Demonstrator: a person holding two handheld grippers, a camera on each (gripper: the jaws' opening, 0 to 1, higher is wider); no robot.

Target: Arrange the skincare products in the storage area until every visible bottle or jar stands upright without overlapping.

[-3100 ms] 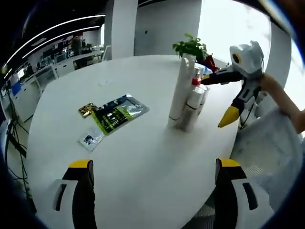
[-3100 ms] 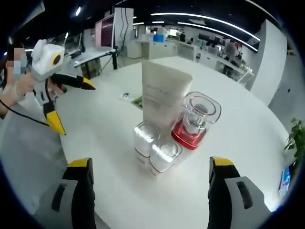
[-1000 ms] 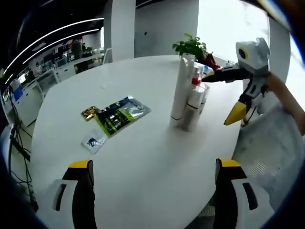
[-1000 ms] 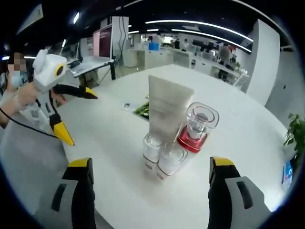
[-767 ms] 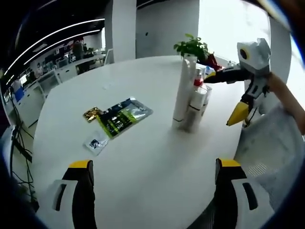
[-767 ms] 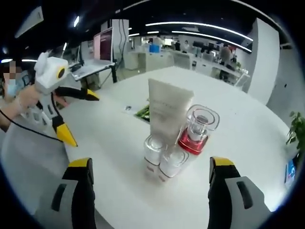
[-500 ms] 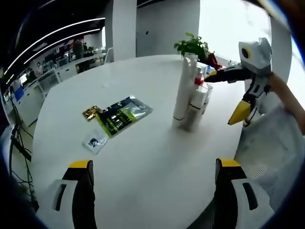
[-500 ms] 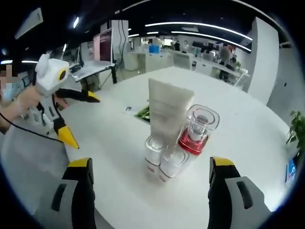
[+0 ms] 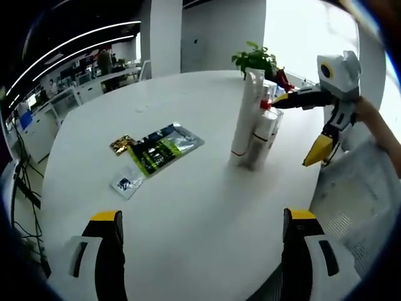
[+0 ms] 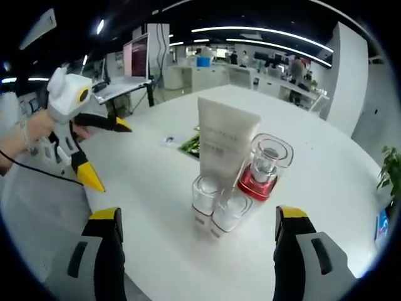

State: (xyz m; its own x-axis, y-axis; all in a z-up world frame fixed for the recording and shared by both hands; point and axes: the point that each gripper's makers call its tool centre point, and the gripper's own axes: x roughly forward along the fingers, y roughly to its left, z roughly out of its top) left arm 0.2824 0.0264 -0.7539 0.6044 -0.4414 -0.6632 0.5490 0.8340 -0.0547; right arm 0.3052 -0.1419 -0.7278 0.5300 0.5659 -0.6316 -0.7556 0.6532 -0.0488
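Standing upright in a tight cluster on the white table (image 10: 326, 182), the cream tube (image 10: 223, 147), red-based jar (image 10: 265, 168) and two small clear-capped bottles (image 10: 207, 200) appear arranged, each base apart. Both the left gripper (image 9: 199, 251) and right gripper (image 10: 195, 251) hang back, jaws wide and empty, probably so nothing gets knocked.

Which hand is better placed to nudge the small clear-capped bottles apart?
Probably the right: its tongs open directly onto the two small clear-capped bottles. The left tongs face them across bare white table.
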